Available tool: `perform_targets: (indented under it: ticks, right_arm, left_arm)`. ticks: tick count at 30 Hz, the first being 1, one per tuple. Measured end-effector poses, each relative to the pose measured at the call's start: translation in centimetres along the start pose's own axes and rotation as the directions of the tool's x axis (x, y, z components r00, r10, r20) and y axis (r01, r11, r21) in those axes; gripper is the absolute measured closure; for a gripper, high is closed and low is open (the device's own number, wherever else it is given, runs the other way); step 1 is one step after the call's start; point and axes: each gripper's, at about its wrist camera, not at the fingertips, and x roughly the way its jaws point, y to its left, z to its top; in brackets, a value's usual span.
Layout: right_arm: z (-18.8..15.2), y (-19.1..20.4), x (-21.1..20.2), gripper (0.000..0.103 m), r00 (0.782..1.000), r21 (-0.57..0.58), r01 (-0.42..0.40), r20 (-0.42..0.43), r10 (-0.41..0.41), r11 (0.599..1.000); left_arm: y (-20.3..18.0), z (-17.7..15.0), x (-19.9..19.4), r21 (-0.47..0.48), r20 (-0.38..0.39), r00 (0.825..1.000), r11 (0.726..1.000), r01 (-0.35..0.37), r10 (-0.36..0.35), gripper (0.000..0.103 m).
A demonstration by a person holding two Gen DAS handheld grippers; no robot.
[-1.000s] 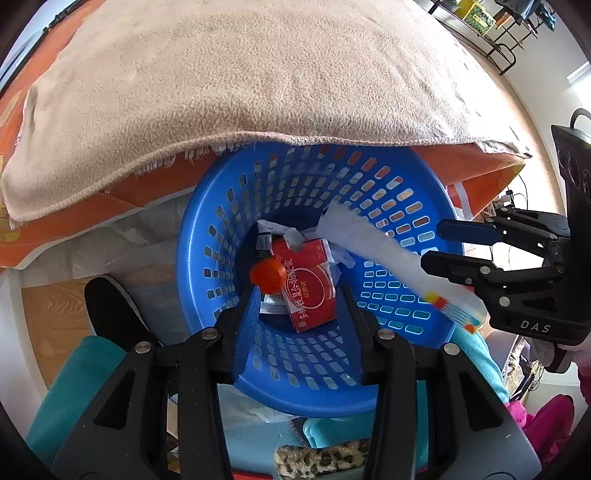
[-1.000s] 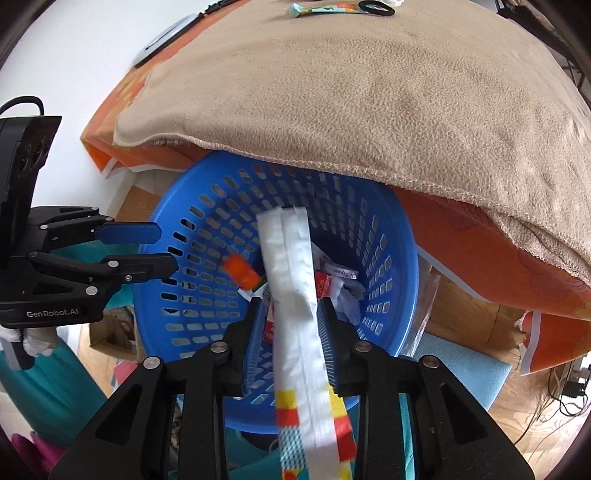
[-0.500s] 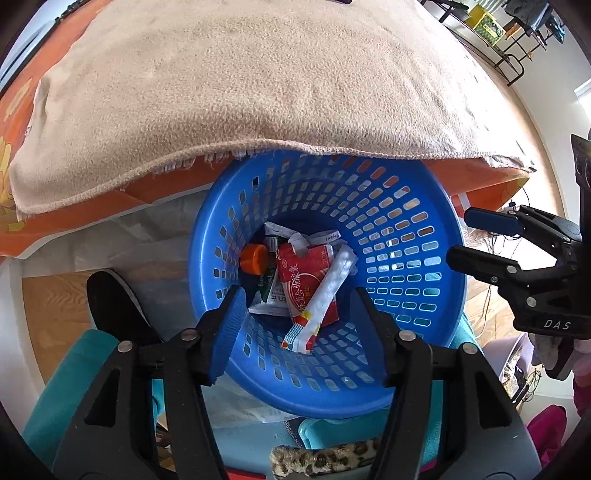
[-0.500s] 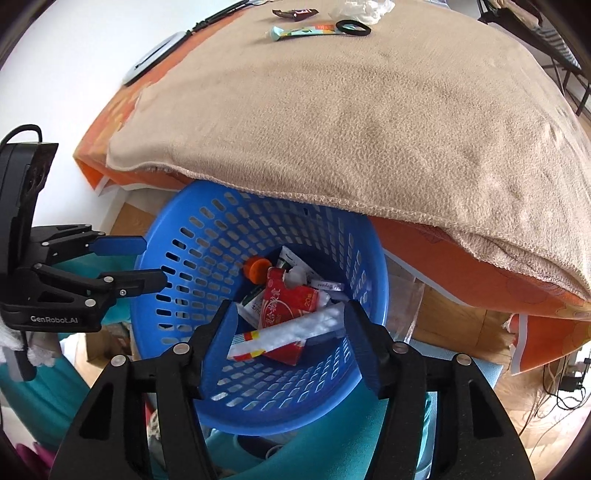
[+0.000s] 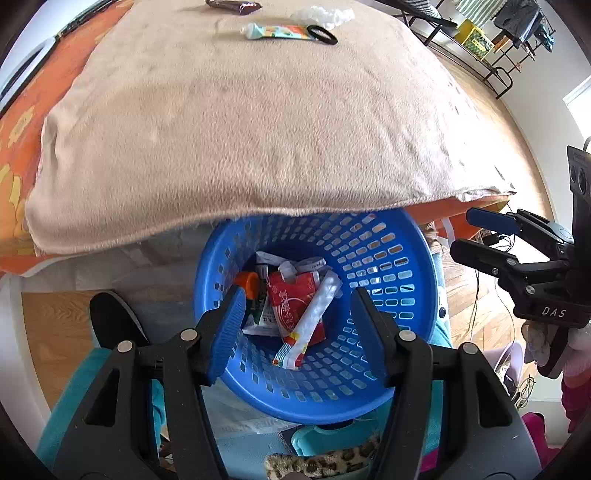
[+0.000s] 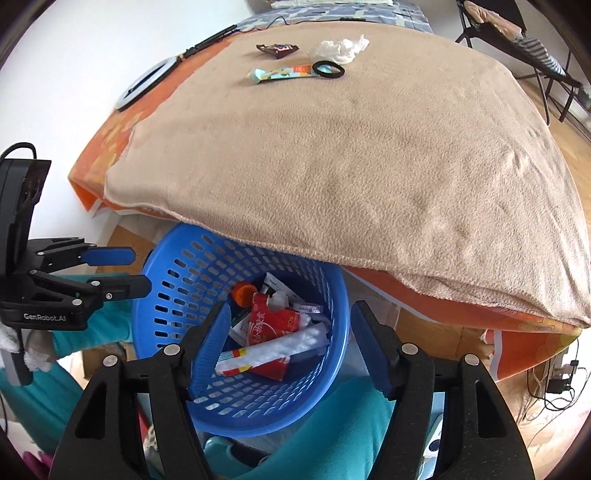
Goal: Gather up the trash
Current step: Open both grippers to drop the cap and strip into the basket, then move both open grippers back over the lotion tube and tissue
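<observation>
A blue perforated basket (image 5: 399, 280) (image 6: 177, 280) stands below the bed edge. Inside lie a red carton (image 5: 291, 299) (image 6: 271, 325), a white wrapper with a red-yellow end (image 5: 314, 314) (image 6: 273, 349), an orange cap (image 5: 248, 281) (image 6: 242, 291) and paper scraps. My left gripper (image 5: 299, 328) (image 6: 135, 267) is open and empty above the basket. My right gripper (image 6: 290, 347) (image 5: 463, 230) is open and empty over it too. On the beige blanket (image 5: 240, 129) (image 6: 351, 158) lie a teal tube (image 5: 273, 31) (image 6: 282, 73), a dark candy wrapper (image 5: 232, 5) (image 6: 277, 48), crumpled white tissue (image 5: 321, 15) (image 6: 340, 48) and a black ring (image 5: 322, 35) (image 6: 328, 69).
An orange sheet (image 6: 92, 162) lies under the blanket. A white ring light (image 6: 146, 86) sits at the bed's far left. Teal fabric (image 6: 332, 424) and a leopard-print item (image 5: 325, 463) lie below the basket. Wooden floor (image 5: 55, 332) and a metal rack (image 5: 476, 44) show around.
The white wrapper left my right gripper and dropped into the basket. Both grippers pulled back and up, bringing the bed top and its litter into view.
</observation>
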Motion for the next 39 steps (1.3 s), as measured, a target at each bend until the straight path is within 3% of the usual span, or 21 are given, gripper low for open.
perform_targets:
  ticks: [11,21,30,34,39]
  right_arm:
    - [3.7,-1.1,-3.2,0.029,0.993,0.013,0.058,0.1,-0.059,0.998]
    - [7.7,-1.9,-4.1,0.029,0.982,0.006,0.103,0.158,-0.103,0.995]
    - [10.5,-3.6,-4.2,0.029,0.961,0.029,0.055,0.271,-0.06,0.998]
    - [12.2,-3.9,-3.7,0.029,0.957,0.007,0.087,0.277,-0.085,0.996]
    - [14.4,-4.8,-2.6,0.029,0.966,0.015,0.061,0.25,-0.063,0.998]
  left_arm:
    - [-0.7,6.5,-3.3,0.067,0.101,0.995,0.997,-0.024,0.017,0.042]
    - [-0.8,12.5,-3.5,0.125,0.153,0.988,0.991,-0.037,0.018,0.042]
    - [0.6,18.2,-1.4,0.151,0.162,0.987,0.988,-0.017,-0.008,0.042]
    - [0.6,20.7,0.0,0.214,0.144,0.99,0.976,-0.028,-0.004,0.042]
    - [0.0,23.1,2.5,0.335,0.118,0.991,0.937,-0.097,0.061,0.042]
